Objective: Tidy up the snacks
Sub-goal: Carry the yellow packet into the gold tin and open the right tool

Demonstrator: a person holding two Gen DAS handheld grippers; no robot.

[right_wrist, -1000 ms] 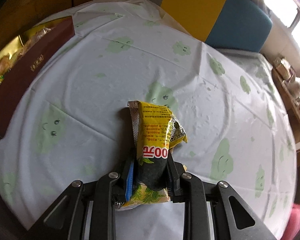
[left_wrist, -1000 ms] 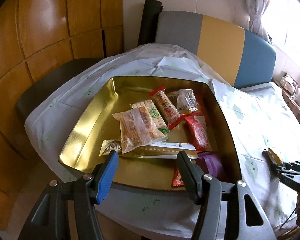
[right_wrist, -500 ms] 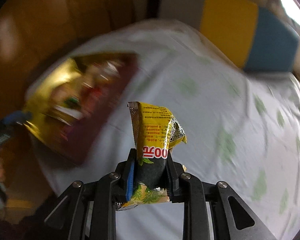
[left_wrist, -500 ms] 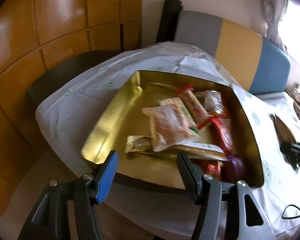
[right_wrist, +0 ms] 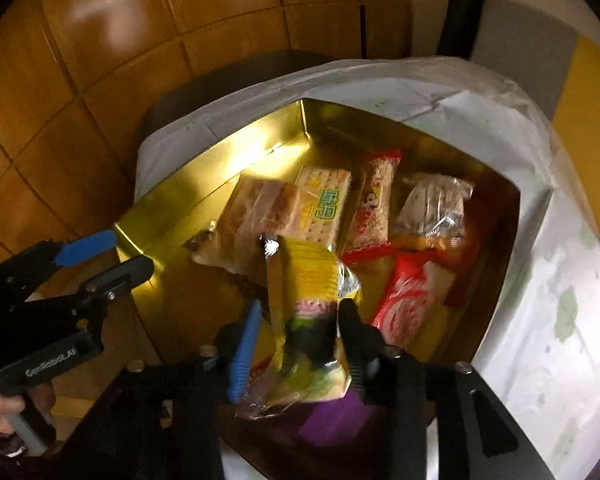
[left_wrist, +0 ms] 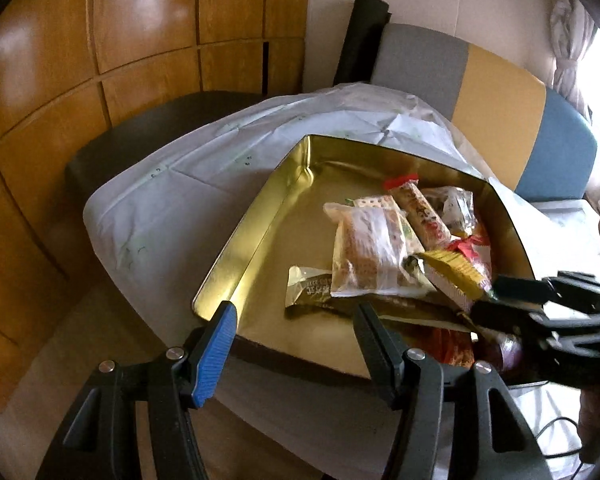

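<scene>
Snack pack (right_wrist: 308,300) yellow, low-center, over tin (right_wrist: 204,184) | R gripper (right_wrist: 300,344) jaws spread, pack loose | L gripper (left_wrist: 296,344) spread, empty | risk: lands atop pile, slides out.

A tablecloth (left_wrist: 204,176), striped bench (left_wrist: 496,108), wood panelling (left_wrist: 100,40).

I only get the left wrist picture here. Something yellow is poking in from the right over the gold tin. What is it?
Observer: A yellow snack packet between the right gripper fingers, above the gold tin.
Operator: Gripped tight?
Observer: The fingers look parted now, so it may be coming loose.
Operator: Anything beneath it?
Observer: A purple packet, just below the gripper.
Operator: And the snack beside the clear one?
Observer: A cracker pack with green lettering.
</scene>
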